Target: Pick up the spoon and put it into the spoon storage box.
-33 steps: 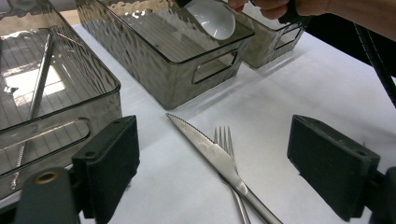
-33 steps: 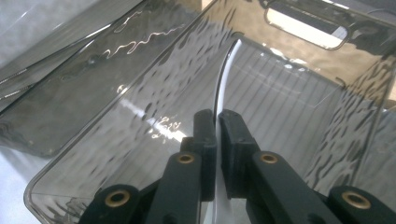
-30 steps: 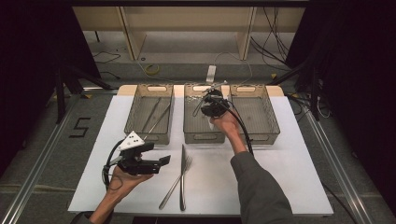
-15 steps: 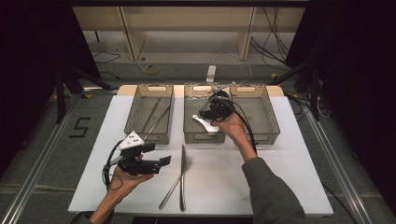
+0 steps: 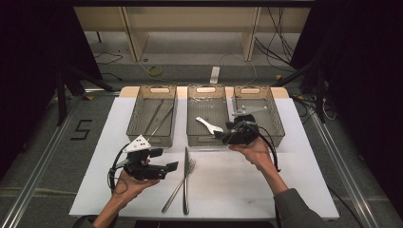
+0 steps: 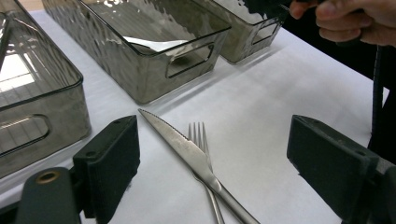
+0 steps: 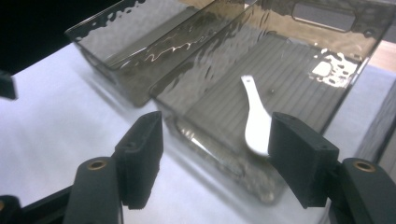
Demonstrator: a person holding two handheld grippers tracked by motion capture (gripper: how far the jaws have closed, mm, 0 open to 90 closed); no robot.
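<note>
A: Any textures worth noting?

B: 3 smoky, rippled clear-plastic bins [image 5: 205, 137] on a white matte surface [image 5: 294, 190], each with a cut-out handle. Flat ribbed floor in the middle bin. Smooth white spoon [image 7: 256, 122] lying inside, ahead of the right gripper [image 7: 215, 154] and toward its right jaw. Steel knife [image 6: 187, 151] with a serrated edge and a 4-tined fork [image 6: 201, 140] between the left gripper's [image 6: 212, 170] jaws, fork partly under the blade.

A: And the jaws?

B: Both pairs spread wide, clasping nothing.

A: Changed from half a second back?

B: Right gripper [image 5: 236, 135] drawn back from above the middle bin to its near rim. Spoon released, now down on the bin floor. Left gripper [image 5: 164, 167] unmoved, knife [image 5: 185, 180] and fork [image 5: 178, 190] too.

A: Anything unclear?

B: Thin rods in the left bin [image 5: 151, 118], hard to identify. Fork handle cut off at the left gripper view's bottom edge.
</note>
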